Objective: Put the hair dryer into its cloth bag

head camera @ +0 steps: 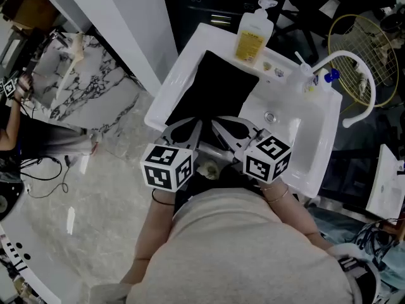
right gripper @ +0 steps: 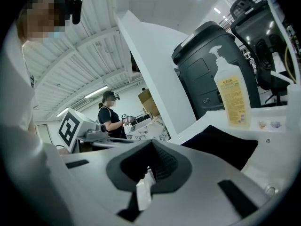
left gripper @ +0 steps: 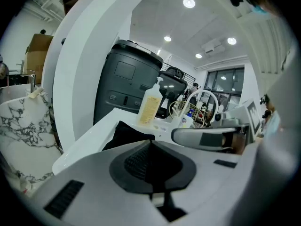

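Jaws together, left hand-held gripper point(head camera: 190, 128) beside right hand-held gripper point(head camera: 221, 125), near cloth bag point(head camera: 218, 87)

No legible text; only unreadable small print on the yellow label of the pump bottle point(head camera: 253, 35)

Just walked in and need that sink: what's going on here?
A person stands at the white sink counter with a gripper in each hand. The left gripper and right gripper are both shut and empty. The black cloth bag lies on the counter beside the basin, untouched. No hair dryer is in view.
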A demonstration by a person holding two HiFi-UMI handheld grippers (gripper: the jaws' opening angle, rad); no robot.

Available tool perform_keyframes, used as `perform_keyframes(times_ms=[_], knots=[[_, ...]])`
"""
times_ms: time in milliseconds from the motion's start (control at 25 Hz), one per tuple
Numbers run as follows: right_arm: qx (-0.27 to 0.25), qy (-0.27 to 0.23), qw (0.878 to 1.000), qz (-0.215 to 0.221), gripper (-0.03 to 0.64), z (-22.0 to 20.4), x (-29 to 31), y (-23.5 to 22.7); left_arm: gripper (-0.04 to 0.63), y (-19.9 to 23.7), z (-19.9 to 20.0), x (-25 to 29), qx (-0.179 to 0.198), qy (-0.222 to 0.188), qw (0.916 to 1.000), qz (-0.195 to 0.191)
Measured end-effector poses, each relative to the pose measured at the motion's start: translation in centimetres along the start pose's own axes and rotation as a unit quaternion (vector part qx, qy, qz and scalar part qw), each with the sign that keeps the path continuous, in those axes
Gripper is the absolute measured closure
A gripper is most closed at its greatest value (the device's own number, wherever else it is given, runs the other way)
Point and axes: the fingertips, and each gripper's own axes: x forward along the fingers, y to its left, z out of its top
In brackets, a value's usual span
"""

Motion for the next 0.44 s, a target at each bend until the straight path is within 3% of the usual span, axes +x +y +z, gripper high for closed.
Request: perform_keyframes(times_ms=[440], knots=[[0.012,0.009,1.0,0.007,0.618,-1.1,-0.3,0.6,0.584,-0.1,-1.5,-0.6,-0.015,0.014,0.9998,0.006]])
